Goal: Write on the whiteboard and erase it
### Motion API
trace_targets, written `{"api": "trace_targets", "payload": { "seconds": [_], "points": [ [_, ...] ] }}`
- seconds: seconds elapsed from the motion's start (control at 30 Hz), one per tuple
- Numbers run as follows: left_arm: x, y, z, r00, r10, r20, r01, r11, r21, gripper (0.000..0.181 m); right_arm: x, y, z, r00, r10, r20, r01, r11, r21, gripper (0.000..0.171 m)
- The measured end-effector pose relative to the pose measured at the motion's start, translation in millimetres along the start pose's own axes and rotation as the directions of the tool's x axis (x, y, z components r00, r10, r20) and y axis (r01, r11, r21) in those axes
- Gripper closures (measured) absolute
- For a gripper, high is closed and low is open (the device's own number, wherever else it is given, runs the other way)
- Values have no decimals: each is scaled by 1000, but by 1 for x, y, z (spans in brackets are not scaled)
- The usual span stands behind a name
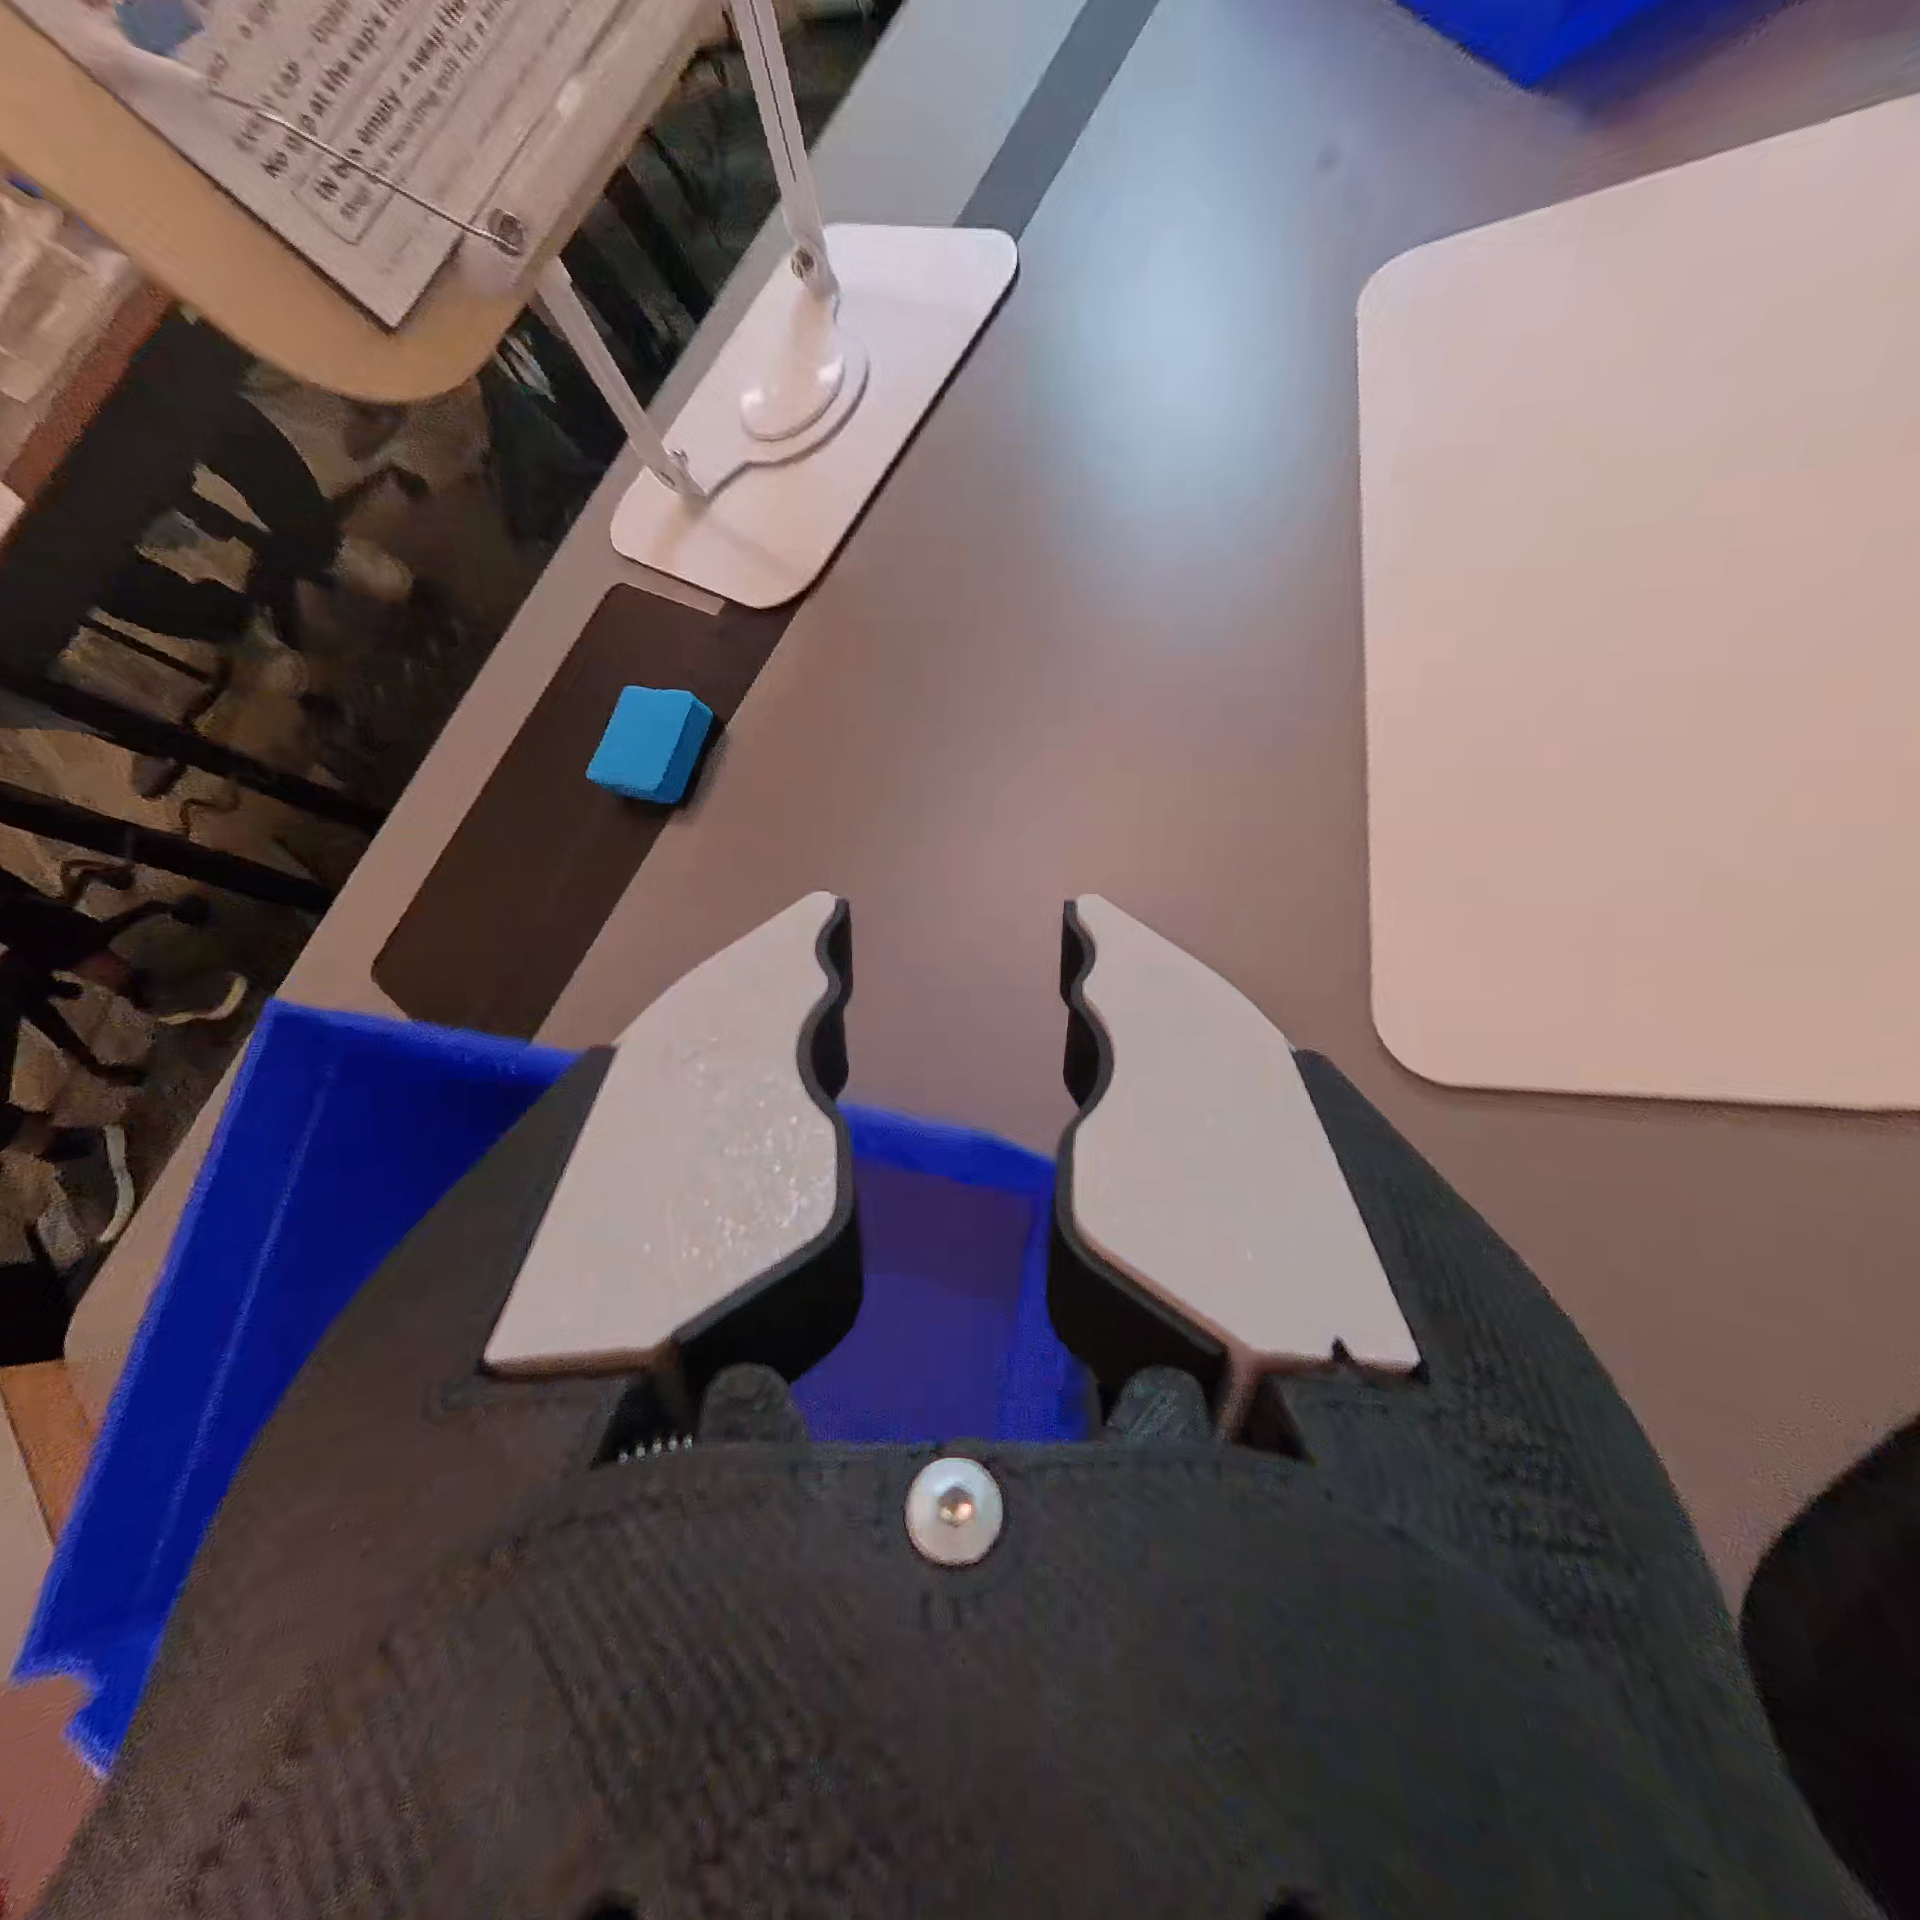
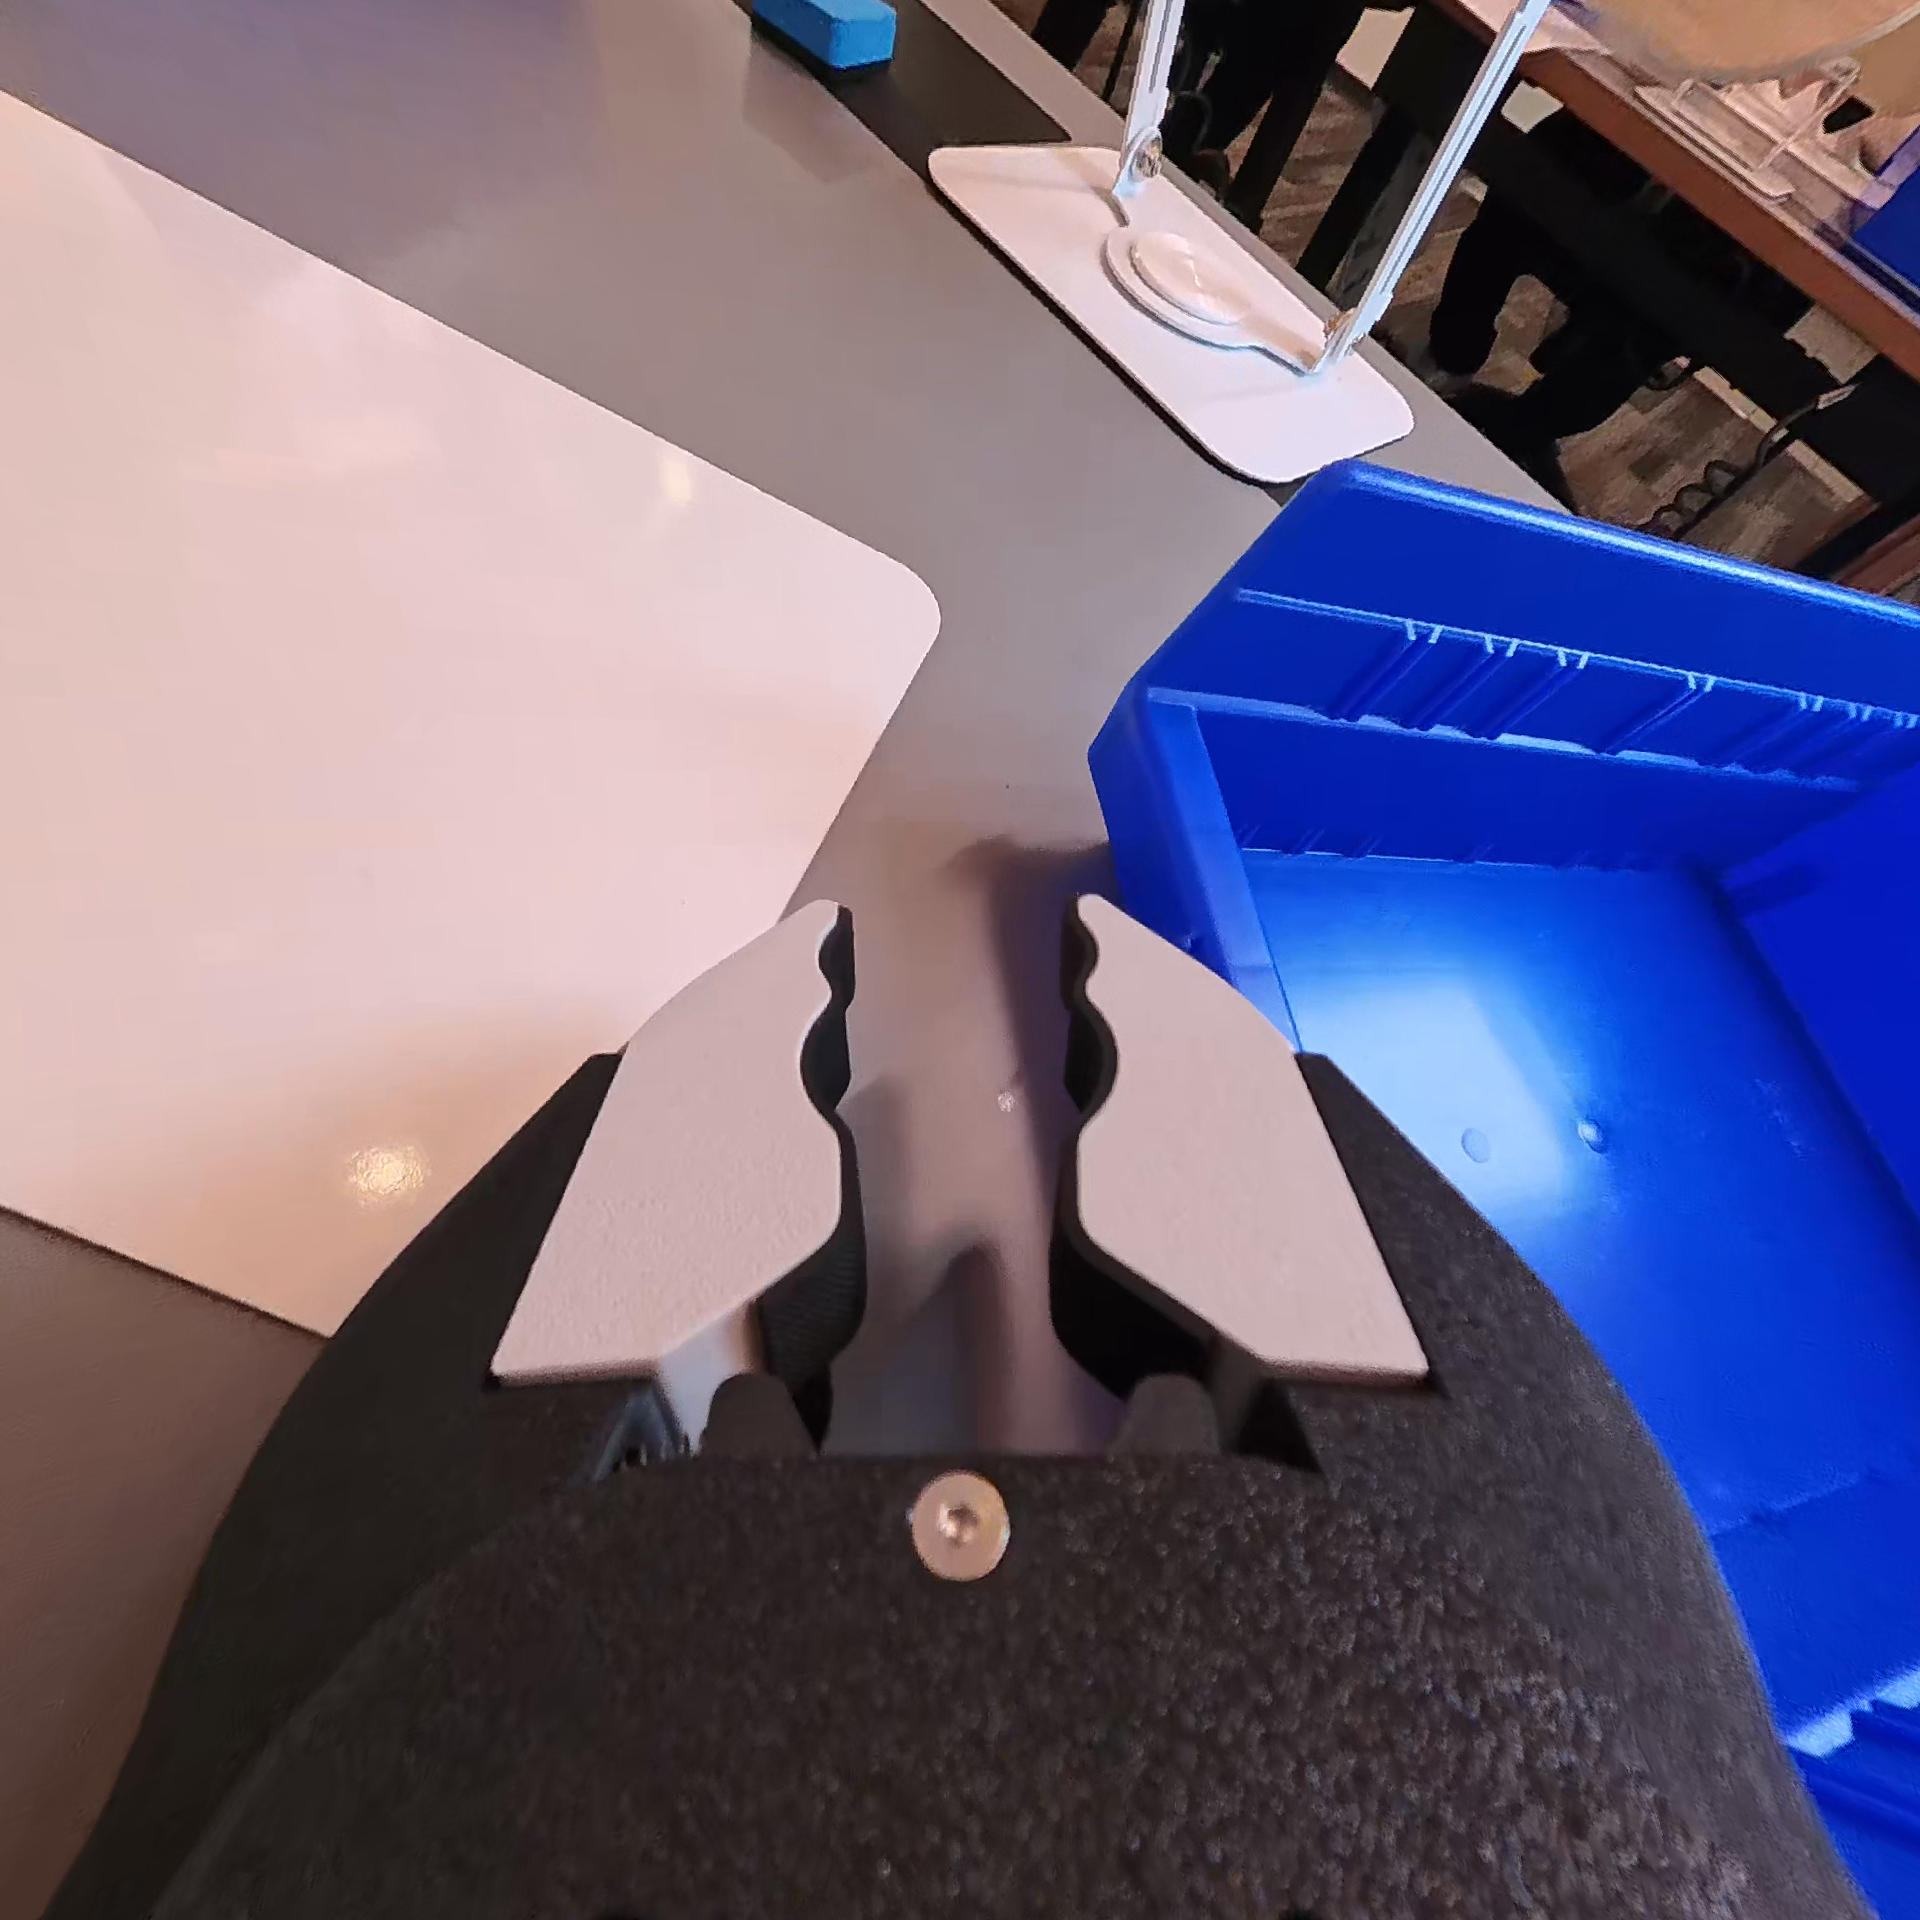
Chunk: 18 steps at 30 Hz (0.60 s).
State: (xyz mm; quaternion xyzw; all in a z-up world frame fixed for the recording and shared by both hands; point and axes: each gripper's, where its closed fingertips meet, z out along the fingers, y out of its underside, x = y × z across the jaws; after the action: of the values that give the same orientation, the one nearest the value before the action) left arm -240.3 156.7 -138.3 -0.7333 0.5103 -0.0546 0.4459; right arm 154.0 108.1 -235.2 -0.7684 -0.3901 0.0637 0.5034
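Observation:
A blank white whiteboard (image 1: 1662, 644) lies flat on the grey table; it also shows in the right wrist view (image 2: 364, 665). A small blue eraser block (image 1: 649, 744) sits on a dark strip near the table's far edge, and also shows at the top of the right wrist view (image 2: 826, 23). My left gripper (image 1: 956, 925) is open and empty, above the table between the eraser and the whiteboard. My right gripper (image 2: 956, 925) is open and empty, over bare table between the whiteboard's corner and a blue bin. No marker is in view.
A blue plastic bin (image 2: 1507, 883) stands right of the right gripper. Another blue bin (image 1: 312, 1195) lies under the left gripper. A white lamp base (image 1: 821, 416) (image 2: 1174, 301) with thin arms stands at the table's edge. A dark rounded object (image 1: 1839, 1662) is at lower right. Spacing between my two grippers at the tips: around 40 cm. From my left tips it is roughly 25 cm to the small blue eraser block (image 1: 649, 744); from my right, 50 cm.

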Motion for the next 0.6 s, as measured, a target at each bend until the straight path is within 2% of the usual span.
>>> {"api": "trace_targets", "payload": {
  "seconds": [0.1, 0.23, 0.4, 0.6],
  "points": [
    [-23, -9, 53, 998, -19, -62, 7, 982, -188, 130, -1, 0, -1, 1000, -2, 3, 2, 1000, 5, 133],
    [-68, 2, 136, 987, -82, -140, 23, 924, -382, 125, -1, -2, -6, 1000, -10, -9, 10, 1000, 23, 133],
    [-116, 20, 204, 979, -82, -187, -7, 901, -434, 124, 4, -3, -12, 999, -25, -35, 27, 999, 39, 133],
    [-143, 51, 240, 975, -115, -189, 10, 876, -483, 106, 9, -5, -16, 999, -15, -41, 17, 998, 60, 133]
  ]
}}
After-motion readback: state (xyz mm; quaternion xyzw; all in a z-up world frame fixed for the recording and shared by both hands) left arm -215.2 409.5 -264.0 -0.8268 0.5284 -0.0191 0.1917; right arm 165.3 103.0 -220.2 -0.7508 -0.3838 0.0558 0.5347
